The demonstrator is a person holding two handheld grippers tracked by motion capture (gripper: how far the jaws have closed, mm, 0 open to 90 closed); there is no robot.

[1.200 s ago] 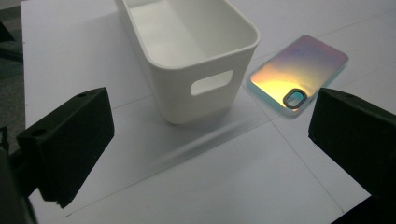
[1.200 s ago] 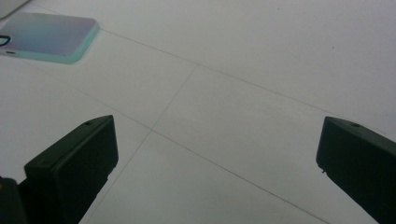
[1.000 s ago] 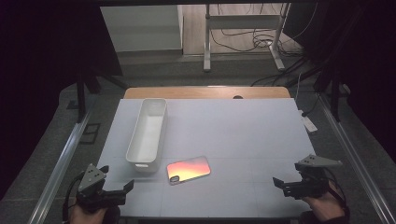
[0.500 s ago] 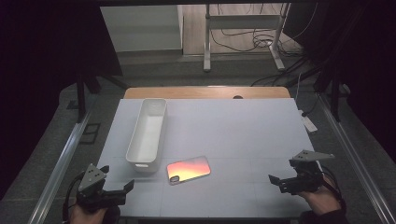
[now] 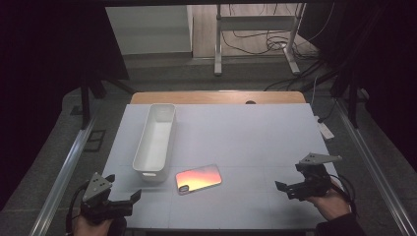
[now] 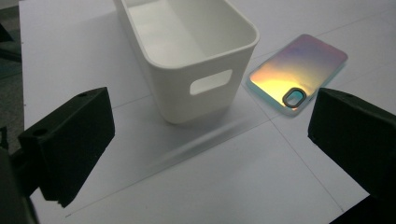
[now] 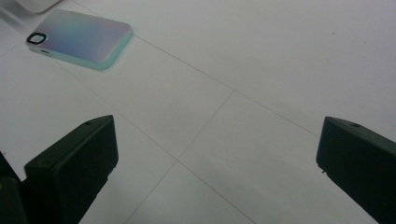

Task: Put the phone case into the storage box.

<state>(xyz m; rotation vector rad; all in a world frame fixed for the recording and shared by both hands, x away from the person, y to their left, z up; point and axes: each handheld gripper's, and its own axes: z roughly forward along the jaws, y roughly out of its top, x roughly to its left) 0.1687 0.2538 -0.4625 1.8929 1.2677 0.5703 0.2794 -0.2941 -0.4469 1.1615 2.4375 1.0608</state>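
Phone case (image 5: 198, 179) flat on table (image 5: 246, 142), camera cutout up, just right of white bin (image 5: 155, 142) near end. Left gripper (image 5: 129, 201) near-left of bin, jaws wide, empty. Right gripper (image 5: 290, 188) well right of bin, wide, empty.

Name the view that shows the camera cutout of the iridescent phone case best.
The left gripper view: the iridescent phone case lies close, its black-ringed cutout sharp. The right gripper view shows case and cutout smaller, at the frame's corner. In the high view, the cutout is barely visible.
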